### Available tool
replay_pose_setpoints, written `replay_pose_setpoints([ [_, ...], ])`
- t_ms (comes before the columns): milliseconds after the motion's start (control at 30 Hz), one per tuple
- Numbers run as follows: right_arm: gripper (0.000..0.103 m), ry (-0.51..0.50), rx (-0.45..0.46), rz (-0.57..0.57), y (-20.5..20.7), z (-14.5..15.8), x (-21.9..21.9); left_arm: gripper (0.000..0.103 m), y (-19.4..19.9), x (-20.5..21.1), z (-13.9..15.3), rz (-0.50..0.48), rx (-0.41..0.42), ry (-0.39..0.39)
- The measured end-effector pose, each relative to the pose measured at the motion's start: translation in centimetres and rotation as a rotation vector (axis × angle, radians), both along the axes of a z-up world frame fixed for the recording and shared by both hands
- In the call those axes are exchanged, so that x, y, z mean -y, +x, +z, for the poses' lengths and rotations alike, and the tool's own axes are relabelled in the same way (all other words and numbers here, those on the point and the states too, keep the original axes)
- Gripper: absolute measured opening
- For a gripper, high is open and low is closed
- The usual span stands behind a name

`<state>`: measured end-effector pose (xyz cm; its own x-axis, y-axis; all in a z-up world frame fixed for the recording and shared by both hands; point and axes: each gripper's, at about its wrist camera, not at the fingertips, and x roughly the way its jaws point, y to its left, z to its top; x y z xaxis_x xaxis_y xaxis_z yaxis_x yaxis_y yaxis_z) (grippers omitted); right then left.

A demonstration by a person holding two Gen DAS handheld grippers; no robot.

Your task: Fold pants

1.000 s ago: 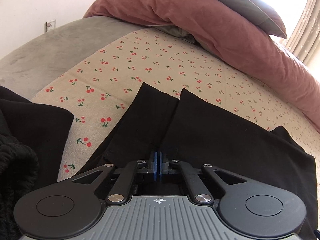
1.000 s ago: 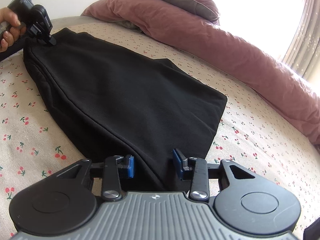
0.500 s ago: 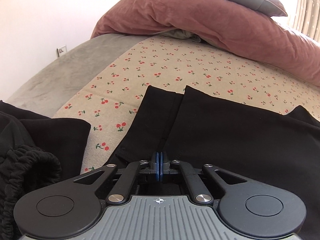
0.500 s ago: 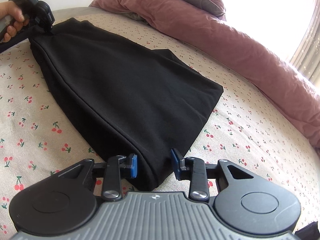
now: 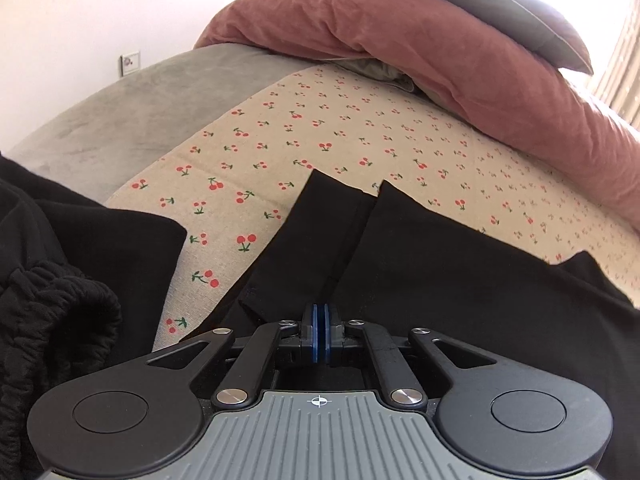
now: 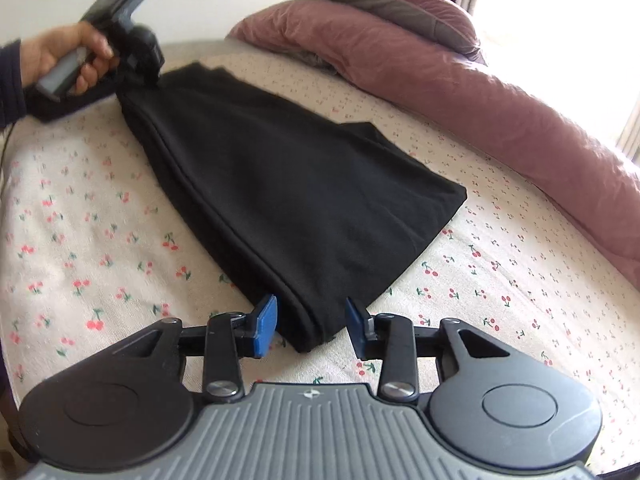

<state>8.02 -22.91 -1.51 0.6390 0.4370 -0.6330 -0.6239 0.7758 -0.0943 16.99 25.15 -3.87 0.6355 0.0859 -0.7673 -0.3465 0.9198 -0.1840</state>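
- In the left wrist view, the left gripper's (image 5: 320,334) body covers the near part of the black pants (image 5: 440,280), so what its closed fingers (image 5: 314,336) pinch, if anything, cannot be told.
- A second black garment (image 5: 52,300) with a gathered band runs off the left edge.
- In the right wrist view, the person's hand (image 6: 68,56) and the left gripper it holds are blurred; its fingers are hidden against the pants' far end.
- The sleeve (image 6: 10,84) is cut by the left edge.
- The pink duvet (image 6: 500,100) runs out of the right edge into window glare.
- The wall fitting (image 5: 130,62) is too small to identify.
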Motion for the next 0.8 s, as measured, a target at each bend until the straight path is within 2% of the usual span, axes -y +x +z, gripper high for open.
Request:
replay_pose_setpoints([
  [67, 0.033, 0.175, 0.034, -0.019, 0.0, 1.8, 1.7, 0.006, -0.5, -0.6, 0.9, 0.04, 0.028, -0.024],
  [100, 0.038, 0.236, 0.04, -0.058, 0.4, 2.1, 2.4, 0.006, -0.7, -0.6, 1.5, 0.058, 0.046, -0.024],
  [167, 0.038, 0.295, 0.023, -0.175, 1.9, 1.8, 2.7, 0.006, -1.2, 0.2, 2.9, 0.073, 0.097, 0.004],
  [200, 0.037, 0.279, 0.011, -0.233, 2.7, 1.3, 2.5, 0.006, -1.3, 0.9, 3.5, 0.067, 0.116, 0.02],
  [267, 0.024, 0.201, -0.01, -0.323, 4.2, -0.2, 1.6, 0.006, -1.2, 3.1, 4.3, 0.001, 0.141, 0.012],
  [300, 0.013, 0.182, -0.027, -0.339, 4.7, -0.9, 1.2, 0.006, -1.1, 4.4, 4.4, -0.038, 0.149, -0.006],
  [333, 0.008, 0.179, -0.051, -0.346, 5.0, -1.5, 1.0, 0.006, -0.9, 6.1, 4.3, -0.087, 0.153, -0.019],
  [400, 0.005, 0.169, -0.084, -0.333, 5.3, -2.3, 0.2, 0.006, -0.6, 10.5, 3.9, -0.199, 0.151, 0.008],
  [500, 0.004, 0.128, -0.145, -0.306, 5.5, -3.5, -0.7, 0.008, -0.5, 18.3, 2.6, -0.388, 0.157, 0.145],
  [567, 0.005, 0.076, -0.176, -0.298, 5.4, -4.6, -1.2, 0.011, -0.5, 22.1, 1.6, -0.488, 0.145, 0.132],
  [667, 0.005, 0.055, -0.18, -0.296, 5.3, -4.8, -1.3, 0.011, 0.2, 26.7, 0.1, -0.593, 0.088, 0.024],
  [700, 0.005, 0.063, -0.188, -0.299, 5.3, -4.7, -1.1, 0.011, 0.5, 27.8, -0.4, -0.616, 0.075, 0.015],
  [767, 0.005, 0.065, -0.195, -0.293, 5.0, -4.6, -0.9, 0.011, 1.3, 29.6, -1.3, -0.653, 0.045, 0.039],
  [800, 0.005, 0.059, -0.196, -0.287, 4.7, -4.5, -0.8, 0.011, 1.8, 30.4, -2.1, -0.661, 0.022, 0.082],
])
